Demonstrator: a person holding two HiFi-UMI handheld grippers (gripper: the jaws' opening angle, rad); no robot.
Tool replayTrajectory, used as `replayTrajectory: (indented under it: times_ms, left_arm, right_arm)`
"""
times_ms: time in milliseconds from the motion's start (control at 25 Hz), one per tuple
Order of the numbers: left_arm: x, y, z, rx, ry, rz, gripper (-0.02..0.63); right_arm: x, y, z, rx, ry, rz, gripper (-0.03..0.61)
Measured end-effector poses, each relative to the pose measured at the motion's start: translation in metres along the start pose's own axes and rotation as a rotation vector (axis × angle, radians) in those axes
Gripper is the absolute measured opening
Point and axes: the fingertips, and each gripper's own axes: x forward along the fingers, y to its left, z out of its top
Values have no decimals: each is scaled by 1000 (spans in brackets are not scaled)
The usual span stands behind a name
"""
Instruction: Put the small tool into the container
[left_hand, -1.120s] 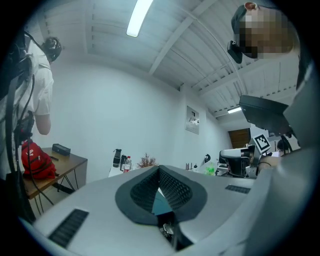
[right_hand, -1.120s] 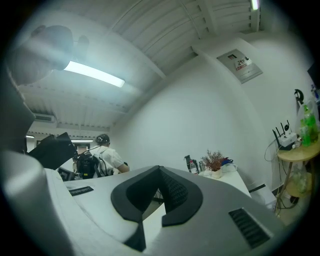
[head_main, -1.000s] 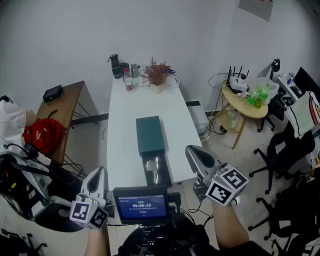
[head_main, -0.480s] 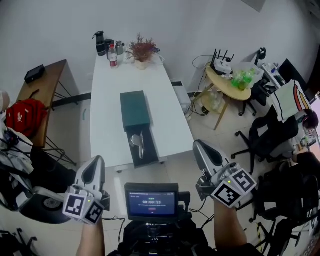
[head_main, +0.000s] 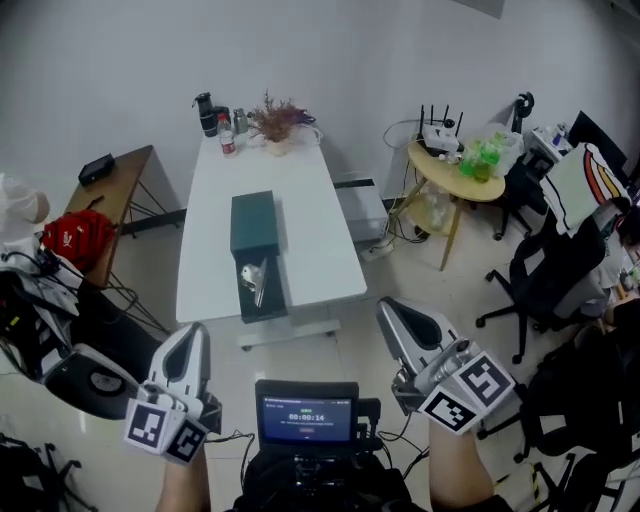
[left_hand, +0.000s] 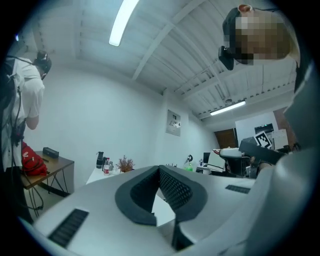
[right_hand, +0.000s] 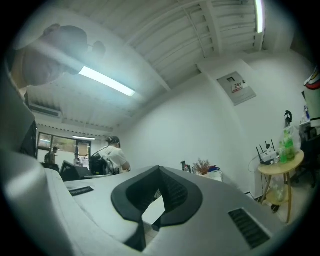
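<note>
Red bag (head_main: 78, 237) on a brown side table (head_main: 125, 170), far left. Left gripper (head_main: 191, 335) low in the head view, over the floor, well apart from the white table (head_main: 310, 230); jaws clenched tip to tip, nothing between them. Dark green container (head_main: 252, 218) lies lengthwise mid-table. Small tool (head_main: 254, 277), shiny metal, rests in the dark open section at the container's near end. Bottles (head_main: 215, 120) and a dried plant (head_main: 275, 118) at the table's far end. Right gripper (head_main: 388, 310) also over the floor, jaws closed, empty. Round yellow table (head_main: 455, 180) beyond it.
</note>
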Motion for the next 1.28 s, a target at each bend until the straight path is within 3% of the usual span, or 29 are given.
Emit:
replayTrajectory:
  times_ms: [120,240,360,560,720,840,1000,1280]
  left_arm:
    - [-14,-72,-4,38,3,3,4]
    - [-30,-120,-7,26,20,19,3]
    - [-52,-149,2,37,31,31,4]
    - [-85,-172,21,65,4,19,3]
    - [-109,-177,27,87,-1,-21,3]
    - [-132,-168,41,60,-41,-30,3]
    - [-166,-143,50,83,-51,-12,3]
    - [-198,-109,51,40,-71,-5,3]
  right_arm:
    - [-60,-6,5,-21,1,71,-8]
    - [-106,-11,7,-9,1,99,-8]
    - [-138,-3,16,33,-20,112,-8]
    - [-168,21,27,-15,-32,74,-8]
    - [-182,46,28,-84,-36,8,-8]
    - [-185,64,25,-56,-35,-32,-8]
    - [-180,92,28,-56,-20,-42,-8]
    - [-161,130,25,-88,-2,-54,-8]
